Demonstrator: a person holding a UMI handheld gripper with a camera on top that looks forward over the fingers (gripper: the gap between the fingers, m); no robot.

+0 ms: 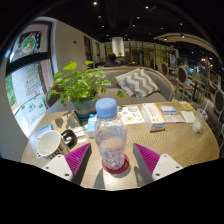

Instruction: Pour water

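Note:
A clear plastic water bottle (110, 138) with a pale blue cap stands upright on a round red coaster (116, 166) on the wooden table (170, 145). My gripper (112, 160) is open. The bottle stands between the two magenta pads (78, 157), with a gap at each side, and rests on its own support. A white cup (47, 143) sits on the table to the left, just beyond the left finger.
A leafy green plant (85, 85) in a pot stands behind the bottle. Magazines (160, 113) lie on the table's right half, with a small white object (196, 127) near its far right edge. A sofa with striped cushions (140, 84) lies beyond the table.

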